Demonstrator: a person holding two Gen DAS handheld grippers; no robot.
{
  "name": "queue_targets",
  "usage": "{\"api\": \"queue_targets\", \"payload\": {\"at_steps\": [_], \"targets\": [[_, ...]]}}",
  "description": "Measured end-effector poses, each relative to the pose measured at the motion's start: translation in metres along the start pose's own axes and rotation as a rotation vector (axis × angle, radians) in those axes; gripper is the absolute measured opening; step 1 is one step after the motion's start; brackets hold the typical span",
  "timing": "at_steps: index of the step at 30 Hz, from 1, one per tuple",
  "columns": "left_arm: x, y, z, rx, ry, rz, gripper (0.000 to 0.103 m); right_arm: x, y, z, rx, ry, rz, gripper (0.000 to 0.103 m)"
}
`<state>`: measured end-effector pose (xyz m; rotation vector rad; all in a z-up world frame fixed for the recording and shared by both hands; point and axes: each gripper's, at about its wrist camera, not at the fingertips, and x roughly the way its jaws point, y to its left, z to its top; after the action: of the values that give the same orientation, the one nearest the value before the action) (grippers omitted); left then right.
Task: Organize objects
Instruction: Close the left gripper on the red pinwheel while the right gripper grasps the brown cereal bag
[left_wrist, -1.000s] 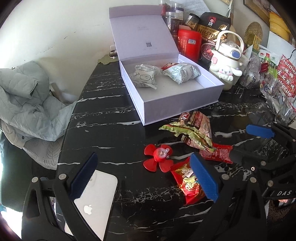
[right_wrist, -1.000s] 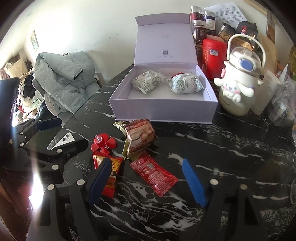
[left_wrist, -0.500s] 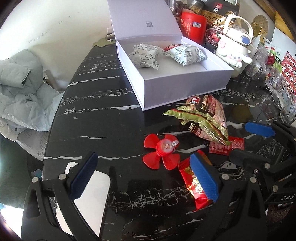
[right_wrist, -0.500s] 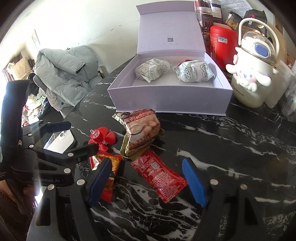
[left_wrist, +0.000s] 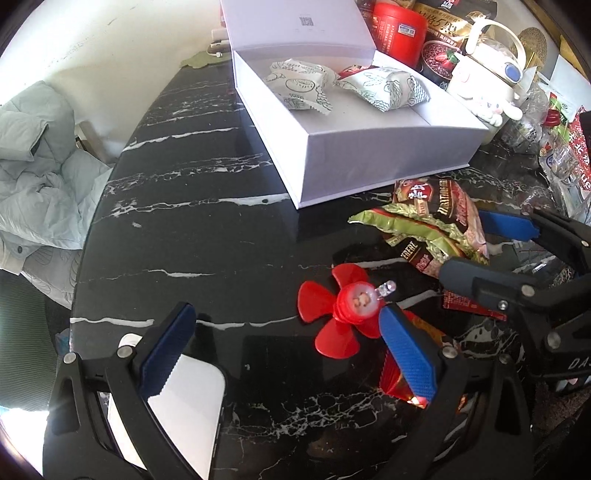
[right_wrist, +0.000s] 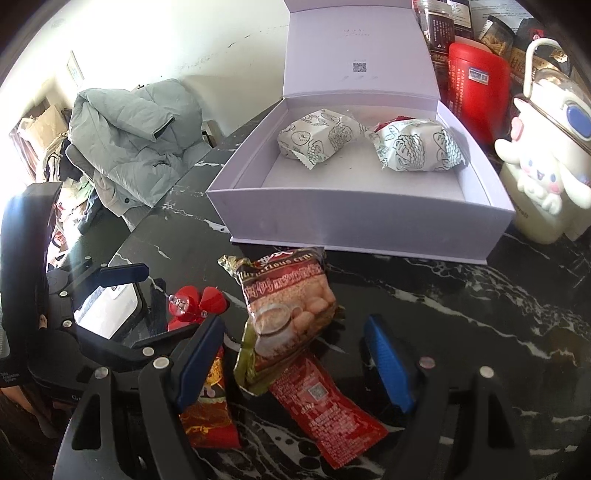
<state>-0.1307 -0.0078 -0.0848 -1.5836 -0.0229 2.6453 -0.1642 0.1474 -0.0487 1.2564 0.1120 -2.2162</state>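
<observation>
Left claw (left_wrist: 284, 354): jaws wide apart, holding nothing; hangs low over the near edge of the counter (left_wrist: 192, 236), its right pad just over the red toy fan.
Right claw (right_wrist: 291, 363): jaws wide apart, nothing gripped; the cereal packet and the red sachet lie between its pads, neither pad seen to press on them.
White phone (left_wrist: 188, 410): flat on the counter at the near left, under the left claw's left finger.
Red toy fan (left_wrist: 341, 314): flat on the counter, near centre, just beside the red-and-gold packet.
Red-and-gold packet (right_wrist: 208, 410): on the counter, partly under the right claw's left finger.
Red sachet (right_wrist: 325, 410): flat on the counter, its far end tucked under the cereal packet.
Cereal packet (right_wrist: 286, 317): on the counter just in front of the box, lying over a green wrapper (left_wrist: 410, 227).
Lilac box (right_wrist: 354, 206): open, lid upright at the far side; stands mid-counter.
Box contents: two white patterned pouches (right_wrist: 317, 136), side by side at the far end.
Far right: cartoon bottle (right_wrist: 543, 162) beside the box, red canister (right_wrist: 476, 85) behind it.
Far left: grey jacket (right_wrist: 129, 136) heaped off the counter.
</observation>
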Motion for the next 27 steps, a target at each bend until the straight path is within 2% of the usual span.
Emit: {"api": "queue_targets", "payload": {"at_steps": [5, 11, 12, 14, 16, 19, 24, 27], "targets": [[0.004, -0.006, -0.003, 0.025, 0.007, -0.004, 0.1, 0.013, -0.002, 0.002, 0.003, 0.035, 0.007, 0.079], [0.004, -0.009, -0.002, 0.027, -0.014, -0.018, 0.098, 0.016, -0.004, 0.004, 0.016, 0.016, 0.034, 0.079], [0.004, -0.011, -0.002, 0.028, -0.018, -0.018, 0.096, 0.016, -0.003, 0.004, 0.015, 0.012, 0.034, 0.078], [0.003, -0.013, -0.003, 0.035, -0.028, -0.018, 0.091, 0.014, -0.002, 0.002, 0.012, 0.0, 0.042, 0.065], [0.001, -0.014, -0.004, 0.042, -0.042, -0.013, 0.082, 0.014, -0.003, 0.001, 0.013, -0.003, 0.031, 0.051], [-0.001, -0.014, -0.004, 0.032, -0.061, 0.001, 0.067, 0.012, -0.005, -0.001, 0.027, -0.013, 0.032, 0.043], [-0.006, -0.007, -0.004, -0.006, -0.077, -0.03, 0.047, 0.001, -0.008, -0.005, 0.04, -0.045, 0.02, 0.039], [-0.008, -0.005, -0.005, -0.018, -0.079, -0.047, 0.044, -0.006, -0.008, -0.007, 0.039, -0.059, 0.009, 0.039]]}}
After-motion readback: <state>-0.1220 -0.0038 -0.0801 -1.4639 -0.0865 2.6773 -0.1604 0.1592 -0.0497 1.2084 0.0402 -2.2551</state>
